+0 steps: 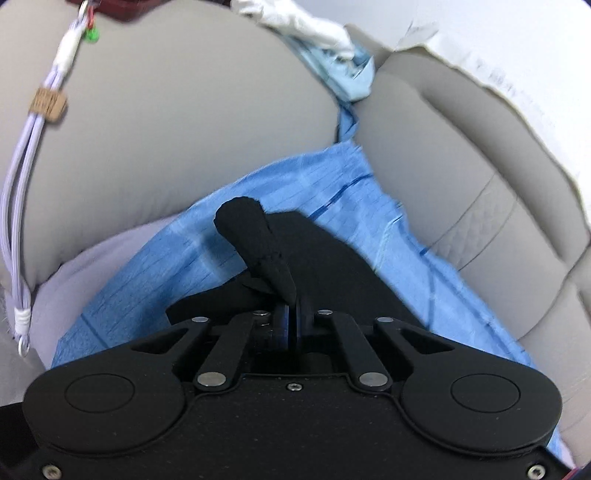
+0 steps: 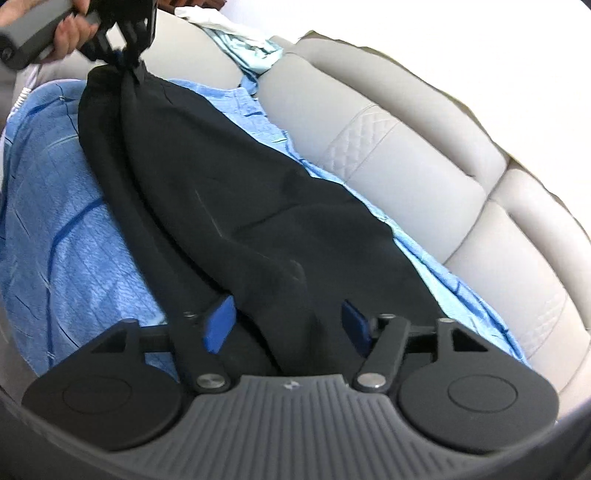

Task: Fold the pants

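Black pants (image 2: 229,192) lie stretched along a grey sofa (image 2: 413,147), on top of a blue sheet (image 2: 70,236) w/ darker blue lines. One pair, one sheet.

Left tongs (image 1: 286,314) are pinched tight on a bunched black corner of the pants; a rolled nub of fabric sticks up just past the tips. In the right wrist view those same tongs (image 2: 129,55) show at upper left w/ the cloth hanging from them, lifted off the sheet, and a bare hand (image 2: 70,37) on the grey handle.

Right tongs (image 2: 291,325) stand wide apart, 2 blue pads (image 2: 219,325) visible, one each side of a ridge of pants fabric running between them. Can't tell if the pads touch the cloth.

Surroundings: sofa back cushions close along the right edge of the sheet, 2 w/ quilted strap panels. Pale blue crumpled cloth (image 1: 347,70) wedged in the gap btwn cushions, white cloth (image 1: 306,22) lying on it. Lilac cord (image 1: 22,206) hangs at far left, carrying 1 tan tag (image 1: 49,103), a green bead and a small metal hook at the bottom end. Dark red item at top left, mostly cut off.
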The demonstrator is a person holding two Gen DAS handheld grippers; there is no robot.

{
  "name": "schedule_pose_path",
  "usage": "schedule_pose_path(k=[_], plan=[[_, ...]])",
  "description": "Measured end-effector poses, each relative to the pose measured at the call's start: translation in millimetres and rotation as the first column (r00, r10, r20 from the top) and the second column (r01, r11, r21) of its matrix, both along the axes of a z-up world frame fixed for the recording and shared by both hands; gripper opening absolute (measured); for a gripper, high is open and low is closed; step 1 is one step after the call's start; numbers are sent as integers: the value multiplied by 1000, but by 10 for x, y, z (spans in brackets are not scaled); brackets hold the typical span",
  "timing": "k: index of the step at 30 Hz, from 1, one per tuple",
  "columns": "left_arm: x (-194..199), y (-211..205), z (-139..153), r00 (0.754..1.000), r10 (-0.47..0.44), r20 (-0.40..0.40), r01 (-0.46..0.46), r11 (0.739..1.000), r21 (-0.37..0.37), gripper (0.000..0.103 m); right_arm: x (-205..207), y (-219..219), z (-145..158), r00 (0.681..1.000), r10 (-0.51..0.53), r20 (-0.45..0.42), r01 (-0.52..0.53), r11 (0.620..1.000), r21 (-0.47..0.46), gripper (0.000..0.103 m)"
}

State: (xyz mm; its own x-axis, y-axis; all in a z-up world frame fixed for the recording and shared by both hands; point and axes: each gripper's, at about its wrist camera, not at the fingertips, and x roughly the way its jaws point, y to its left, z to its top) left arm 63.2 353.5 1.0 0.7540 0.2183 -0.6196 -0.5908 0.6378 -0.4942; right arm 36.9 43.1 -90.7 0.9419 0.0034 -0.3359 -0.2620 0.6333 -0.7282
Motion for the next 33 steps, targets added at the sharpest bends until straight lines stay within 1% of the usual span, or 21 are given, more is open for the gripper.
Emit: schedule_pose_path(k=[5, 6, 7, 8, 9, 10, 12, 15, 18, 20, 21, 22, 23, 24, 25, 26, 27, 29, 30, 32, 33], plan=[[-97, -41, 226, 1000, -6, 28, 6, 1000, 15, 3, -34, -132, -39, 998, -33, 55, 35, 999, -35, 78], [-121, -46, 256, 1000, -6, 30, 5, 1000, 16, 3, -40, -174, -32, 997, -43, 62, 46, 998, -42, 75], [-148, -48, 278, 1000, -5, 30, 4, 1000, 17, 3, -39, -221, -26, 996, -64, 68, 67, 996, -54, 70], [-178, -58, 296, 1000, -4, 31, 4, 1000, 16, 3, -18, -251, -15, 992, -105, 73, 110, 991, -71, 44], [-202, -73, 307, 999, -7, 34, 6, 1000, 16, 3, 15, -309, -5, 986, -153, 67, 158, 984, -83, 11], [-228, -86, 313, 999, -10, 34, 10, 1000, 20, 3, 42, -391, 35, 978, -203, 57, 207, 976, -70, 6], [-287, -136, 308, 1000, -21, 20, 20, 999, 41, 3, 51, -509, 143, 961, -270, 66, 273, 961, -36, 5], [-312, -224, 207, 999, -11, -51, 16, 995, 103, 3, -29, -605, 221, 943, -317, 103, 324, 944, -57, 5], [-343, -261, 51, 993, 12, -117, 2, 993, 114, 3, -49, -627, 189, 935, -348, 62, 352, 933, -73, 5], [-347, -302, -9, 989, 20, -144, 2, 989, 146, 4, -74, -635, 145, 930, -367, 25, 368, 926, -83, 5], [-321, -334, -27, 985, 18, -170, 12, 985, 173, 5, -86, -643, 120, 927, -376, 4, 374, 923, -90, 5], [-295, -363, -34, 981, 13, -192, 25, 981, 194, 8, -69, -650, 108, 924, -381, -27, 377, 921, -98, 6], [-268, -391, -30, 977, 16, -212, 31, 975, 218, 12, -81, -659, 102, 925, -377, -53, 370, 923, -104, 17], [-257, -416, -8, 974, 35, -225, 22, 969, 246, 18, -97, -650, 133, 930, -362, -59, 355, 929, -105, 30], [-258, -439, 25, 972, 52, -228, 13, 962, 272, 32, -99, -660, 192, 929, -357, -95, 349, 932, -95, 33], [-278, -466, 76, 973, 72, -221, -2, 953, 303, 40, -86, -666, 270, 926, -355, -126, 349, 934, -71, 43], [-317, -498, 128, 975, 90, -203, -19, 944, 330, 52, -71, -687, 386, 922, -351, -164, 352, 936, -22, 64], [-432, -570, 252, 979, 128, -157, -58, 920, 389, 53, -22, -779, 592, 910, -316, -268, 348, 934, 81, 83], [-465, -602, 313, 981, 138, -139, -69, 907, 415, 53, 4, -818, 711, 900, -292, -323, 349, 927, 135, 83], [-501, -691, 423, 987, 126, -99, -67, 885, 460, 50, 42, -895, 902, 883, -278, -377, 378, 899, 222, 83], [-501, -756, 464, 993, 98, -72, -51, 877, 478, 44, 72, -937, 997, 877, -269, -398, 392, 879, 271, 83]])
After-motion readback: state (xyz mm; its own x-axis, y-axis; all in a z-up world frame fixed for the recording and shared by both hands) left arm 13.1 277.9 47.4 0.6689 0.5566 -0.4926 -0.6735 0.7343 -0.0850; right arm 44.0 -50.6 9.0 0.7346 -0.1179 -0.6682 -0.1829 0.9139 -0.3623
